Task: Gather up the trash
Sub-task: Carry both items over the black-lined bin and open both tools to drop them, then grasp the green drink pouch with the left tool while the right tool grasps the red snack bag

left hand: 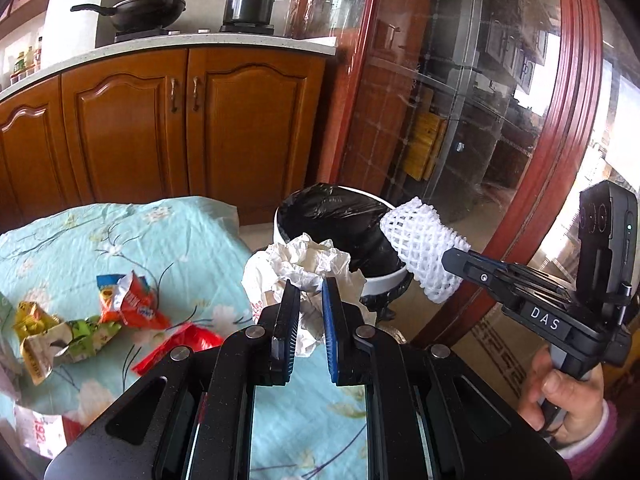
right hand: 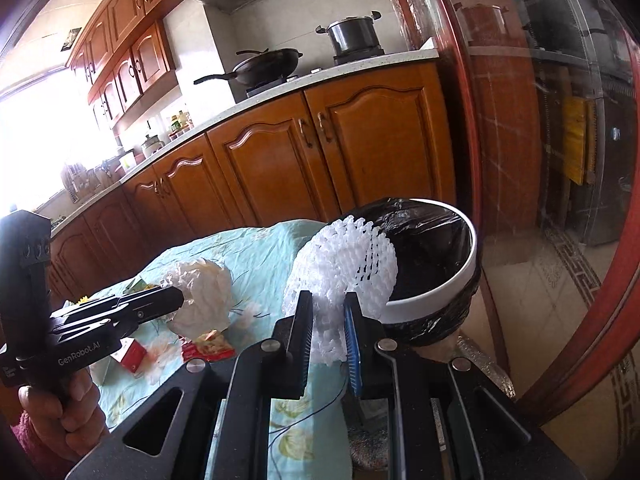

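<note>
The left gripper (left hand: 311,292) had its fingers pinched on a crumpled white paper wad (left hand: 304,264), which bulged up and forward past the fingertips. The right gripper (right hand: 329,308) had its fingers clamped on a white foam net sleeve (right hand: 344,264), squeezed thin where they met it and flaring open beyond.

Both pieces of trash were lifted off the desk (left hand: 120,232). Just ahead of the left fingers, and slightly to their right, stood the trash bin (left hand: 344,224), white-rimmed with a black liner. From the right wrist view the sleeve overlapped the bin's near-left rim, apparently at or over the opening. The step in hand looked like carrying to the bin; the next move would call for bringing each load squarely over the opening and spreading the fingers, the sleeve likely first.

To the left of the left fingers, snack wrappers (left hand: 120,304) lay on the floral cloth, so more collecting appeared to remain.

The bin's inside was dark and its contents could not be made out. Its base was hidden behind the grippers. The wrappers at the left edge were cut off, their print unreadable.
</note>
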`<state>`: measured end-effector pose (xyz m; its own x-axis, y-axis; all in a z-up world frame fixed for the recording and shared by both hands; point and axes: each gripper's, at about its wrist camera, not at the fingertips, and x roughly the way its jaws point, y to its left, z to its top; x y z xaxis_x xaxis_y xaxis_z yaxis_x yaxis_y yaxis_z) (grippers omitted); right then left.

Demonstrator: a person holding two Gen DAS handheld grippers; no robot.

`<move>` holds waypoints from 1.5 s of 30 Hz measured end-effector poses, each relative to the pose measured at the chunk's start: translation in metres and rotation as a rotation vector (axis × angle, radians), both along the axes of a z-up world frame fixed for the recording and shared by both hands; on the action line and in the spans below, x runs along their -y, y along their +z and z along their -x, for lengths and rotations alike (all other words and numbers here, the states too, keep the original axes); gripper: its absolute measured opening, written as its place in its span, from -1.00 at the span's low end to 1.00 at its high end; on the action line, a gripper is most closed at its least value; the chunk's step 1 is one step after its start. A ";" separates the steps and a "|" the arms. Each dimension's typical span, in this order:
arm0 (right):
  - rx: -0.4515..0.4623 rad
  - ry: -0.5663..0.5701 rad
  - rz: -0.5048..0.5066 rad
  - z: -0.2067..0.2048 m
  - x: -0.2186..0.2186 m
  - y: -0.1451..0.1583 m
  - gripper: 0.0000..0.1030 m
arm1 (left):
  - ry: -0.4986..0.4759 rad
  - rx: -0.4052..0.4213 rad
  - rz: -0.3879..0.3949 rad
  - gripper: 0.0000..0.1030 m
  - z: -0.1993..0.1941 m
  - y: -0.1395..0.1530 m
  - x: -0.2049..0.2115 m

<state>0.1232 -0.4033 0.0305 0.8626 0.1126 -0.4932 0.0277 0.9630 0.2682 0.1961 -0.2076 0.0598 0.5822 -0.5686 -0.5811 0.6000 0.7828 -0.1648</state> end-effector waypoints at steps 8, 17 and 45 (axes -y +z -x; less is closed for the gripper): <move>-0.045 -0.030 0.052 -0.045 0.029 0.002 -0.70 | -0.030 -0.047 -0.029 -0.79 -0.059 -0.002 0.057; -0.132 -0.023 0.073 -0.089 0.045 -0.012 -0.70 | -0.040 -0.114 -0.057 -0.79 -0.101 -0.018 0.091; -0.093 -0.039 -0.019 -0.051 0.031 -0.012 0.21 | 0.092 -0.156 0.019 -0.23 -0.066 -0.022 0.010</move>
<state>0.1738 -0.4344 0.0189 0.8170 0.0898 -0.5697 0.0910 0.9554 0.2810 0.2620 -0.2173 0.0382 0.5359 -0.5288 -0.6582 0.4922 0.8291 -0.2654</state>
